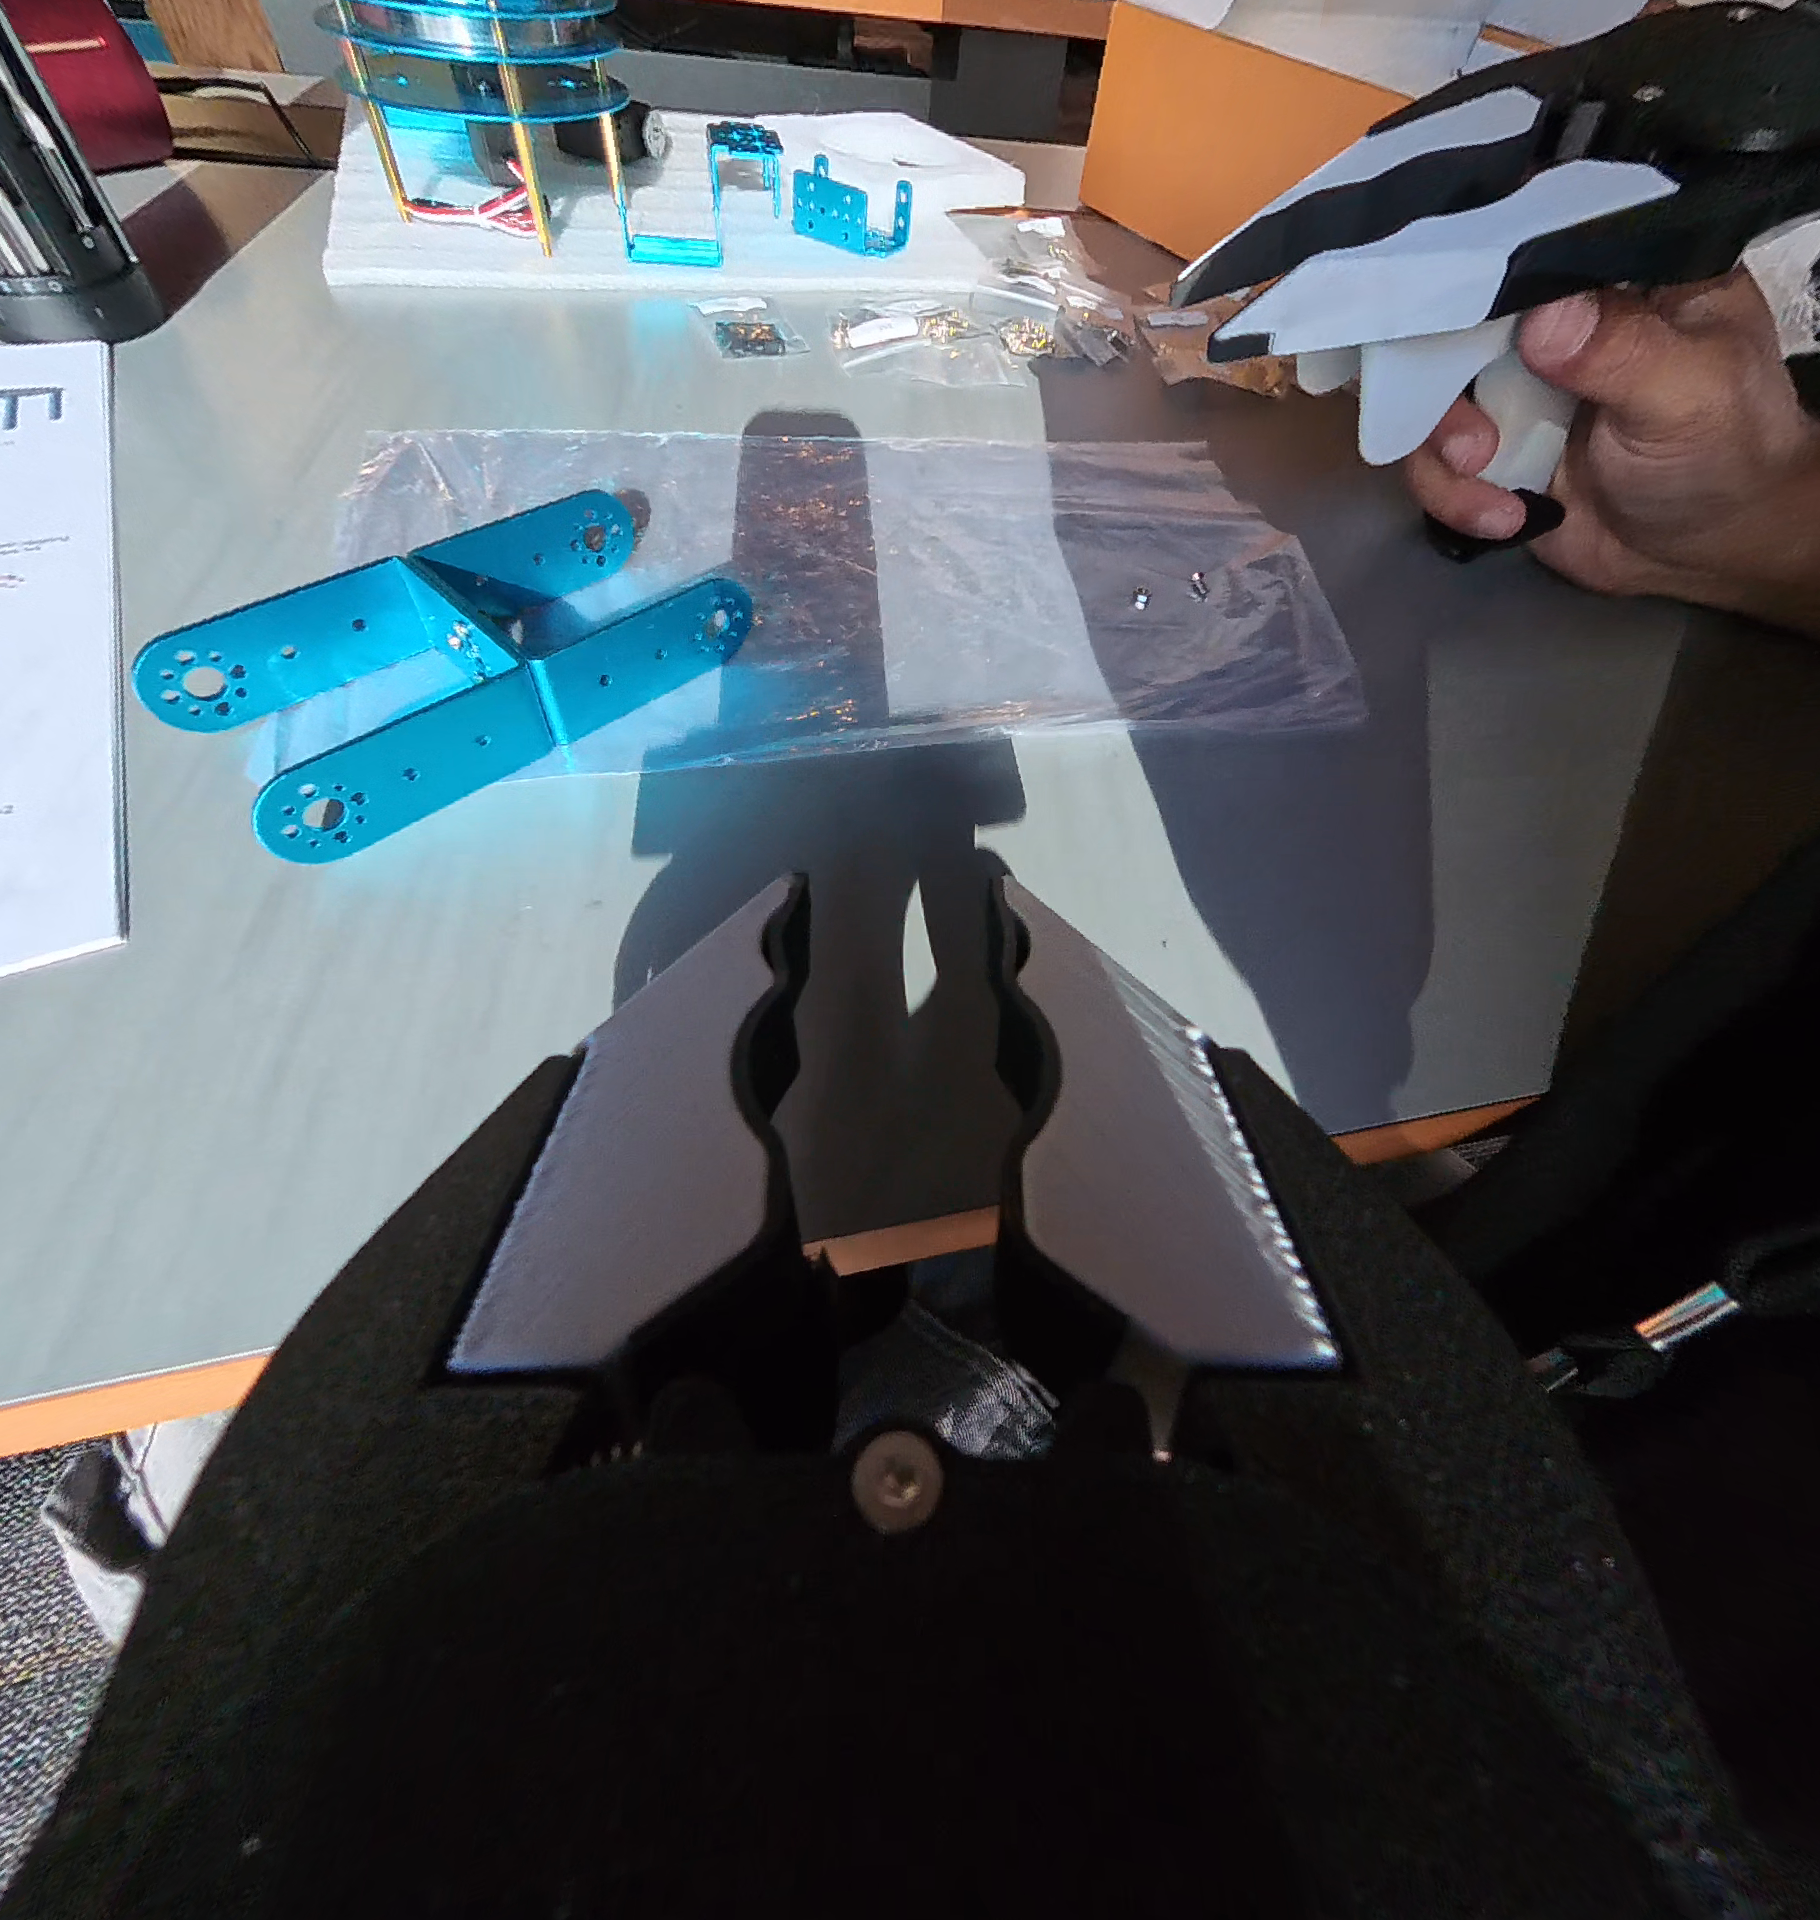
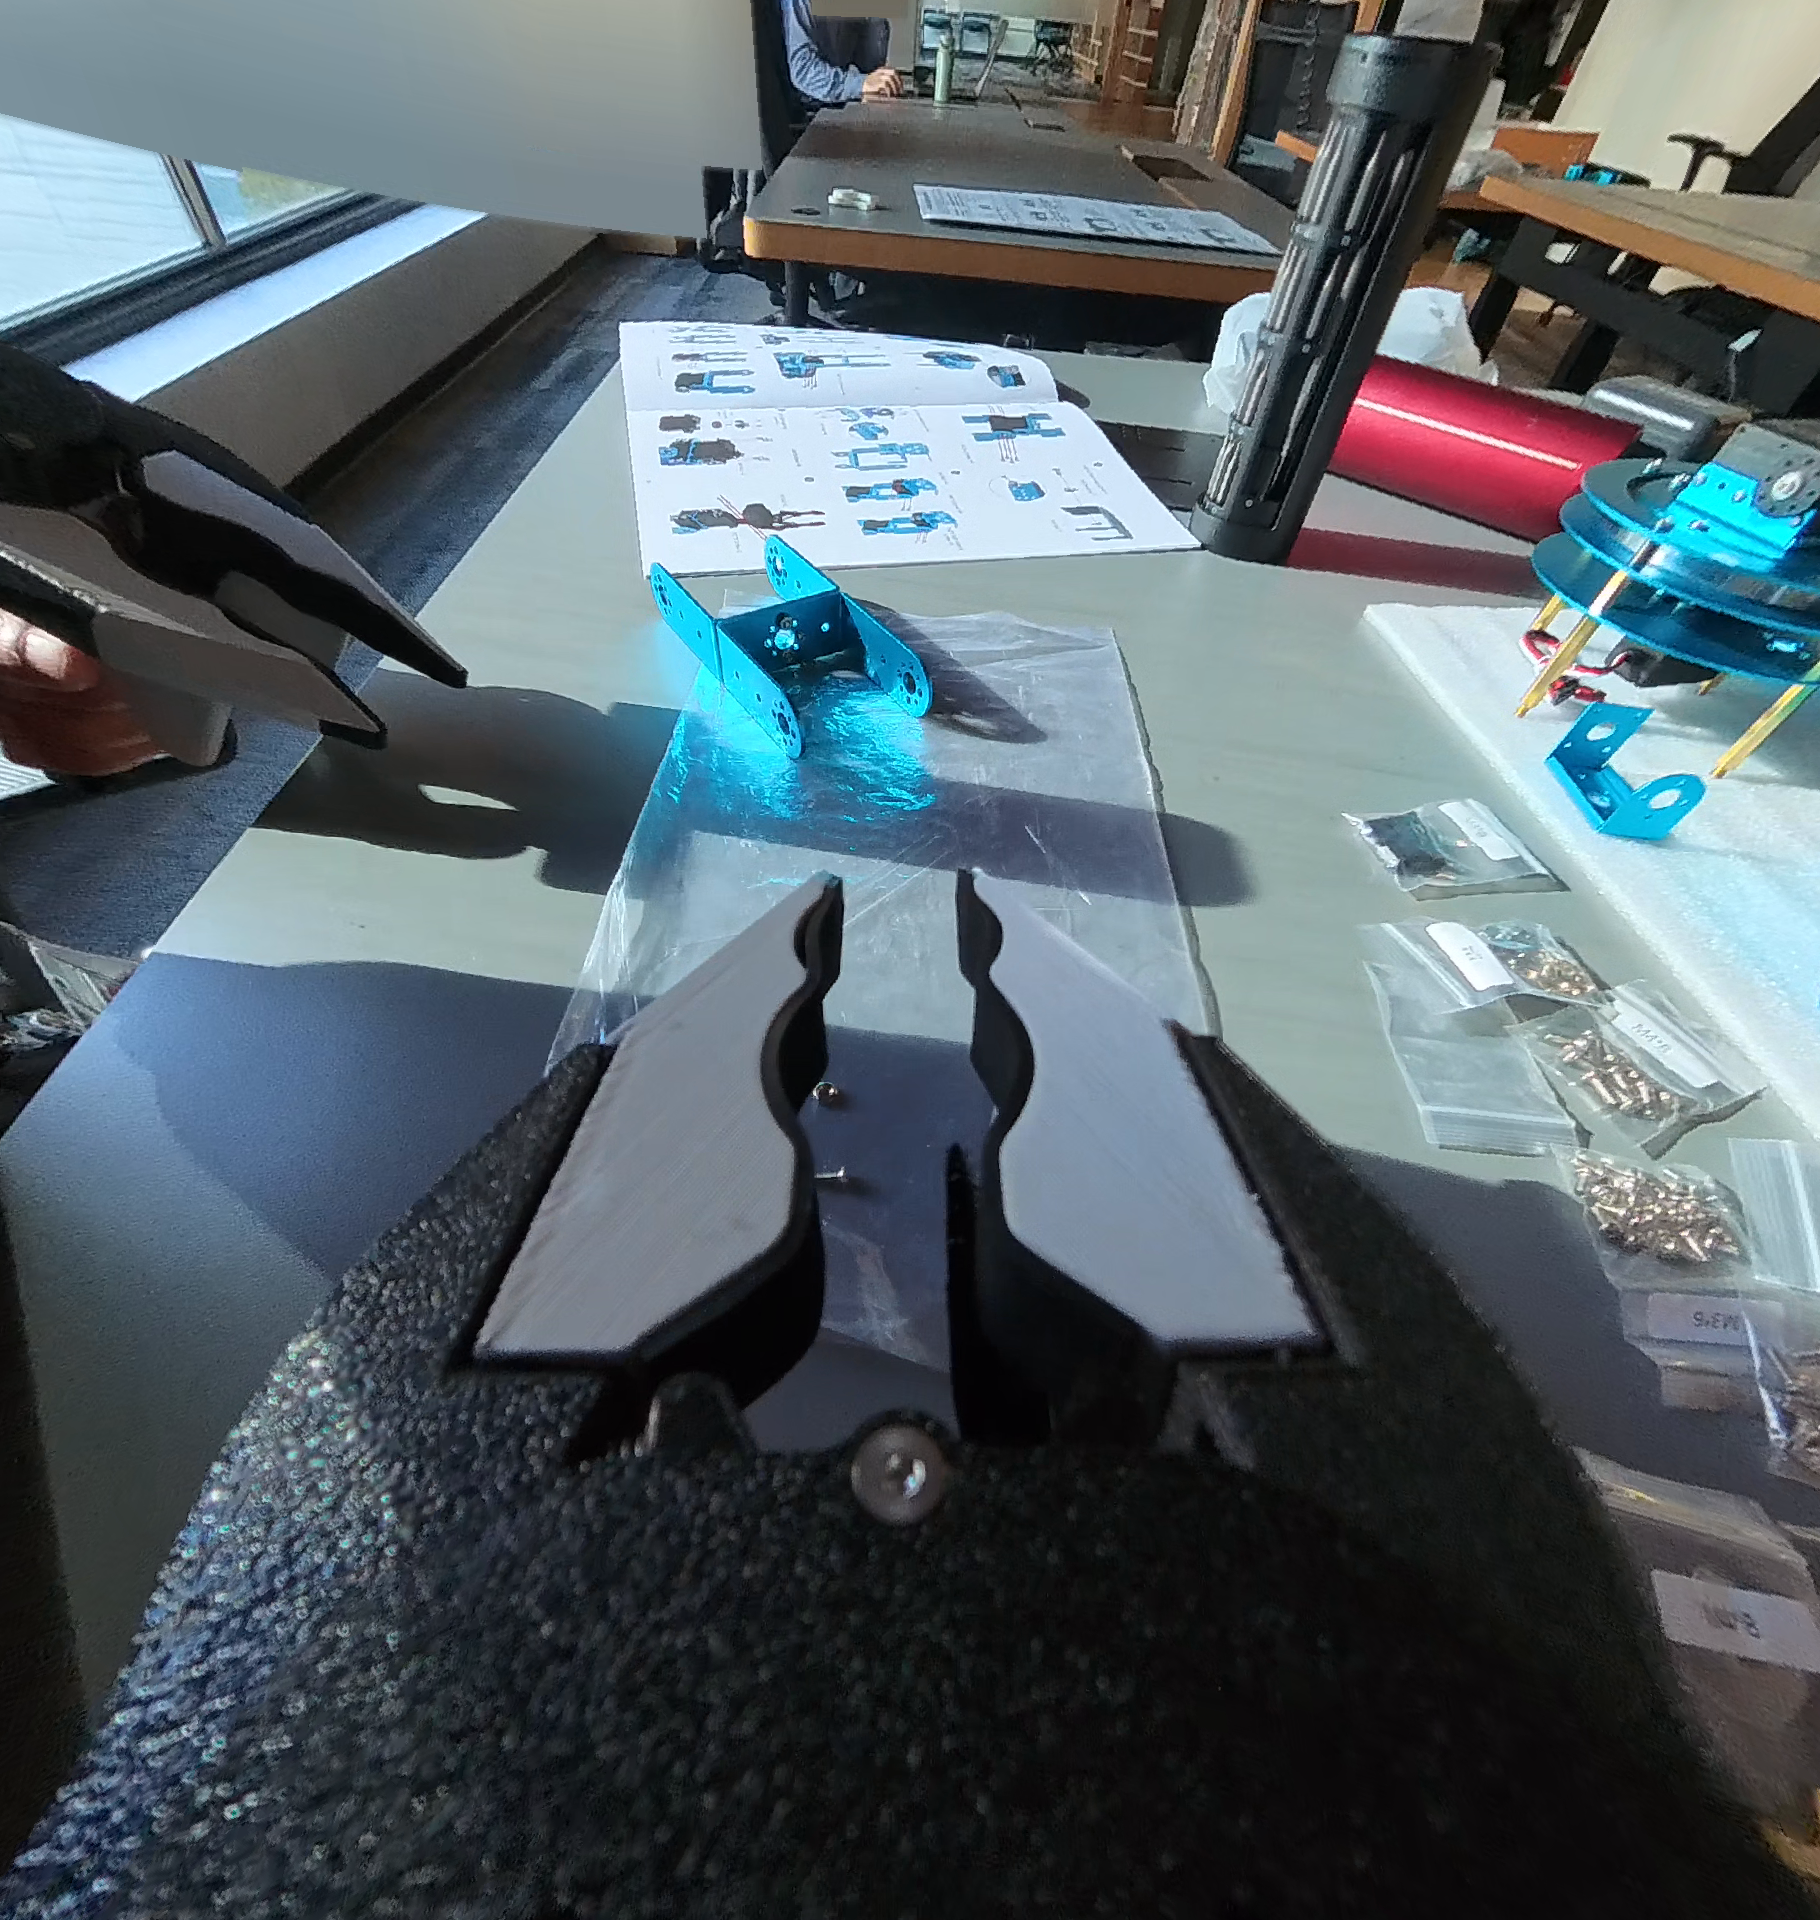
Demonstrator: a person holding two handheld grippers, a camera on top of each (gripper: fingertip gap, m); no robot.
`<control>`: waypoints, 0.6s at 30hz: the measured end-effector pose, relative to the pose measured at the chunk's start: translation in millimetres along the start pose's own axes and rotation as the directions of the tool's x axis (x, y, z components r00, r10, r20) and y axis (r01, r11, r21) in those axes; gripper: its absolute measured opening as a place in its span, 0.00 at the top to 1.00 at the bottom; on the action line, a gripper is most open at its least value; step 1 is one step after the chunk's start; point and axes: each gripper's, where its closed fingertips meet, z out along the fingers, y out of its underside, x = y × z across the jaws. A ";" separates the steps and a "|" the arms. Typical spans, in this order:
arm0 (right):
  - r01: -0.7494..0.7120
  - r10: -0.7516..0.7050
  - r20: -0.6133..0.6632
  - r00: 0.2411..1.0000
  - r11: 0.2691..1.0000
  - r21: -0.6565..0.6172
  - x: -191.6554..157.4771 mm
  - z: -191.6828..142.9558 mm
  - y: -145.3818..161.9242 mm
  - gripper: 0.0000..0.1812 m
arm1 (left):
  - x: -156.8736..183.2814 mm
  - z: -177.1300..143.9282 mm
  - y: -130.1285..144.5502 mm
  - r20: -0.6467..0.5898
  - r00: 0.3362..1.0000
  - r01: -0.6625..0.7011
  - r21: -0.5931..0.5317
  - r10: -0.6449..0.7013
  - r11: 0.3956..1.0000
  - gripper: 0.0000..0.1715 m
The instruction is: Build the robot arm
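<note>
Bracket assembly (image 1: 438, 665) in blue metal sits on the grey worktop (image 1: 314, 1039), its far end resting on a clear plastic sheet (image 1: 947, 582). Two tiny screws (image 1: 1166, 594) lie on that sheet at about 3 o'clock from it. Left hand-held gripper (image 1: 901, 894) hovers over the worktop's near edge, fingers spread, holding nothing. Right hand-held gripper (image 2: 901, 894) hangs over the screws, also spread and empty. Parts bags (image 2: 1571, 1049) sit at its 3 o'clock, with an instruction booklet (image 2: 885, 457) at 12.
</note>
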 end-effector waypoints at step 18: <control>-0.226 0.228 0.155 0.961 0.974 -0.029 3.5 0.7 3.0 0.72 | -38.1 1.9 -8.9 0.050 0.991 -0.122 -0.056 0.125 0.991 0.80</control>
